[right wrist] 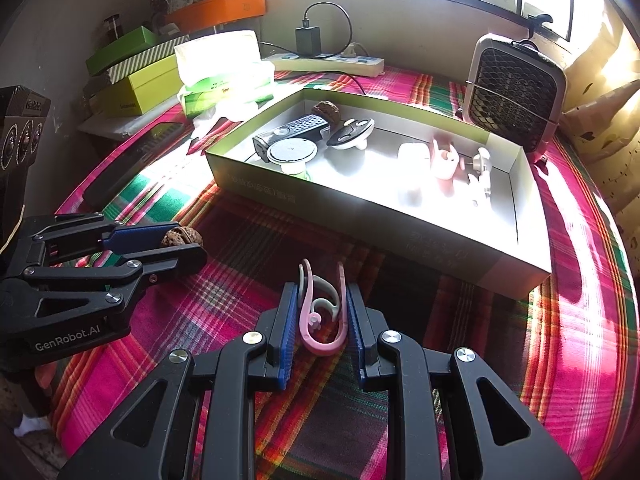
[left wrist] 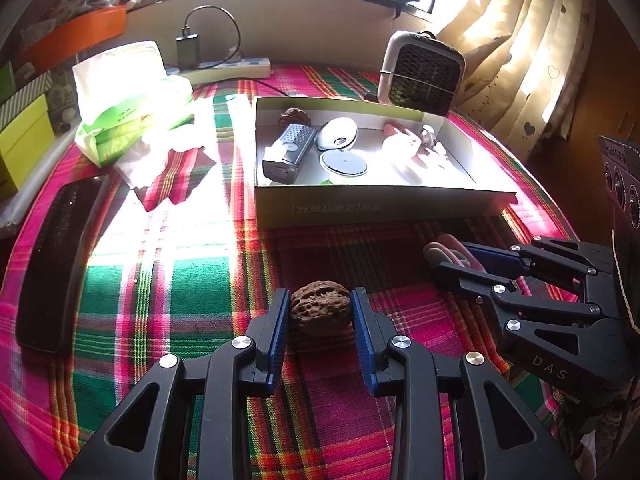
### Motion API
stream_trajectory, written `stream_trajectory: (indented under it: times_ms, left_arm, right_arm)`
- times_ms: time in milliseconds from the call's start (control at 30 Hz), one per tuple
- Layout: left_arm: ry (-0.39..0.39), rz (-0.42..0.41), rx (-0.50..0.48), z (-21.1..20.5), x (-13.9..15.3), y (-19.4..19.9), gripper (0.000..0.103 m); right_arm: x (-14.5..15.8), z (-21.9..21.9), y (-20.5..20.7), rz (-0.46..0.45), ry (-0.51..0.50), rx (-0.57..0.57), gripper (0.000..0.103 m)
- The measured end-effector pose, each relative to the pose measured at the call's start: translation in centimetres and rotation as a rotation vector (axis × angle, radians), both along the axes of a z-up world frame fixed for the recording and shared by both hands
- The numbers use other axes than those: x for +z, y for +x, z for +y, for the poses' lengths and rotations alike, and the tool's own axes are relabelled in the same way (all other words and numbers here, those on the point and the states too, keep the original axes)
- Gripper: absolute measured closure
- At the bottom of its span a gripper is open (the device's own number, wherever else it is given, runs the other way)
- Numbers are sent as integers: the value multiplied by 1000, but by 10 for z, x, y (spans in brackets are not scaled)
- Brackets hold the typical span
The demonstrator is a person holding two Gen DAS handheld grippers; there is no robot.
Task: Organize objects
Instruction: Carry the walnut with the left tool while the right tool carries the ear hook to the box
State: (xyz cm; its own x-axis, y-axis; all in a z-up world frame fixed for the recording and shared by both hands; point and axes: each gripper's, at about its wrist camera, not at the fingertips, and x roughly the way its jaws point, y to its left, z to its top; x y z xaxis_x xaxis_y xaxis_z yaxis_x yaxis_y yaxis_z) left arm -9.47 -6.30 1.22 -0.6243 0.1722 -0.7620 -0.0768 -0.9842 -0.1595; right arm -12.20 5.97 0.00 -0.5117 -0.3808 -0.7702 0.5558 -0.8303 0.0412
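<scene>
Left gripper (left wrist: pixel 320 312) low over plaid worktop (left wrist: pixel 192 280), fingers touching walnut (left wrist: pixel 320 311) either side. Right gripper (right wrist: pixel 323 312) low, fingers clamped on pink ear hooks (right wrist: pixel 322 316), near box (right wrist: pixel 400 216).

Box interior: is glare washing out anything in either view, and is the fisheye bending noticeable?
Left wrist view: sunlight blows out the right half of the box, blurring the pink item. Right wrist view: same glare on the box floor; tissue pack overexposed. Both views curve strongly at the edges; walnut stays sharp.

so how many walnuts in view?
2. One walnut on the cloth between the left tongs; the other in the box's far left corner. More may be hidden.
</scene>
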Motion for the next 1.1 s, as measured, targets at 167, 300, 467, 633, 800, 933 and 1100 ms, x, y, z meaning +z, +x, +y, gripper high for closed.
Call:
stream_trajectory:
  times_ms: [167, 300, 467, 633, 800, 933, 1100]
  left_arm:
    - [-3, 8, -8, 0, 5, -2, 75]
    - [-1, 12, -18, -3, 10, -3, 75]
    - [5, 30, -26, -7, 22, -10, 75]
    - [1, 51, -42, 0, 34, -18, 75]
    - [-10, 74, -59, 17, 44, -27, 75]
    - [-26, 79, -64, 37, 46, -45, 75]
    - [-21, 68, -74, 40, 46, -61, 75]
  right_arm:
    - [5, 5, 1, 6, -9, -7, 79]
    - [11, 9, 1, 12, -26, -11, 79]
    - [20, 17, -1, 22, -52, -29, 79]
    - [31, 27, -10, 38, -55, -64, 79]
    - [39, 36, -21, 48, -56, -100, 79]
    - [40, 41, -34, 42, -49, -122, 79]
    - [41, 45, -48, 39, -53, -137, 79]
